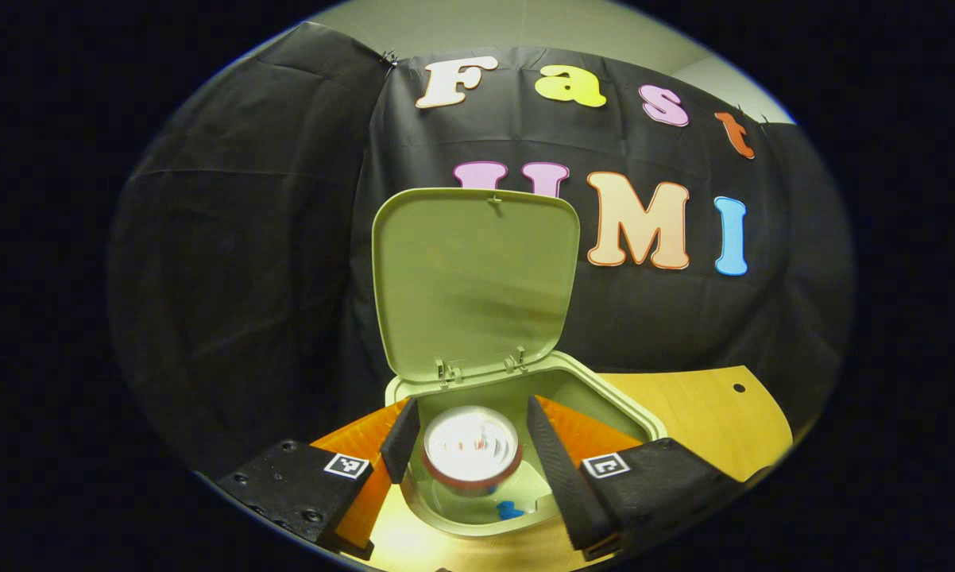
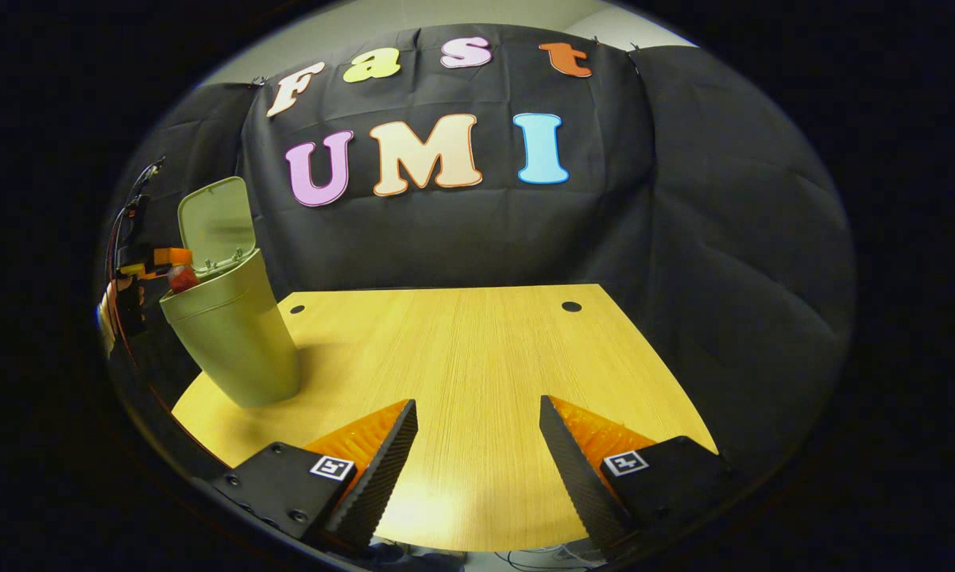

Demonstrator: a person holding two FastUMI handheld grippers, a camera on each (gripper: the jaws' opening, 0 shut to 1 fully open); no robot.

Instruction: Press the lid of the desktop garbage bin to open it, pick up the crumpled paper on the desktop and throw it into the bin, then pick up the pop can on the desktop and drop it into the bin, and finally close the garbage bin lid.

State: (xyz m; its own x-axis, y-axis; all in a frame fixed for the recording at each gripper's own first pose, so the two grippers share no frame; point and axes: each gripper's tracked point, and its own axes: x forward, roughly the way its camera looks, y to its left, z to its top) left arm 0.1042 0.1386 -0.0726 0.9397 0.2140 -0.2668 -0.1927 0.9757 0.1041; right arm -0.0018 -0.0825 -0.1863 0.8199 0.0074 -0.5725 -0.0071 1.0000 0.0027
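The left gripper [image 1: 471, 445] is holding the pop can [image 1: 471, 454] right over the open mouth of the garbage bin [image 1: 605, 397]. Its two fingers are sitting on the left and right sides of the can, and they look like they are pinching it. The can's shiny round end is facing the camera, so its long way is pointing along the fingers and down into the bin. The lid [image 1: 476, 278] is standing straight up at the far side of the bin, out of the way.

In the right gripper view, the bin [image 2: 235, 342] is standing at the far left of the wooden table [image 2: 477, 373], with the left gripper [image 2: 160, 262] up at its rim. The right gripper [image 2: 477, 445] is hanging over the near edge of the table, well apart from the bin. Its fingers are spread wide and are holding nothing.

The can is lying straight above the hole, so I think letting go is the next move. The left gripper is much nearer to the lid for closing it.
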